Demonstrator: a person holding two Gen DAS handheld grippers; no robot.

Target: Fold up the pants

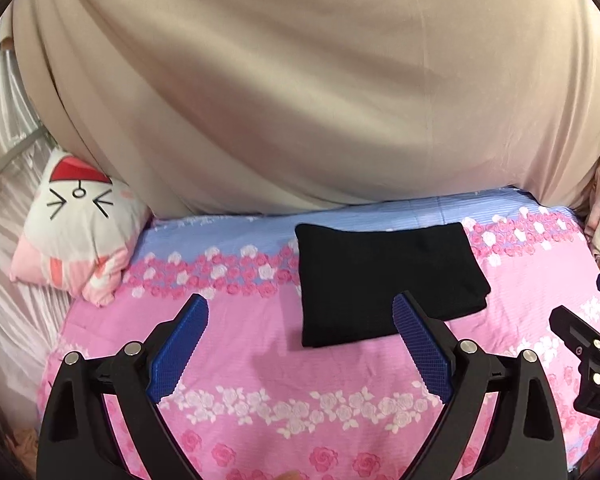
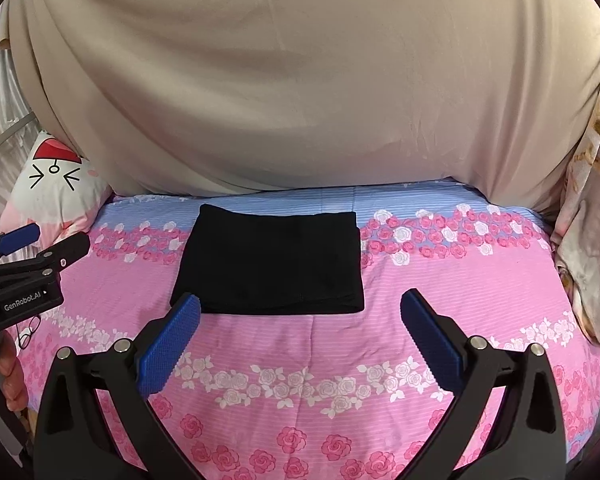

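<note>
The black pants (image 1: 384,280) lie folded into a compact rectangle on the pink rose-print bedsheet (image 1: 260,344); they also show in the right wrist view (image 2: 272,260). My left gripper (image 1: 300,308) is open and empty, hovering above the sheet just in front of the pants. My right gripper (image 2: 300,304) is open and empty, also just in front of the folded pants. The left gripper shows at the left edge of the right wrist view (image 2: 40,240), and the right gripper at the right edge of the left wrist view (image 1: 592,320).
A beige curtain (image 1: 300,80) hangs behind the bed. A cat-face pillow (image 1: 76,220) lies at the back left. Patterned fabric (image 2: 588,220) hangs at the right edge. Eyeglasses (image 2: 28,332) lie on the sheet at the left.
</note>
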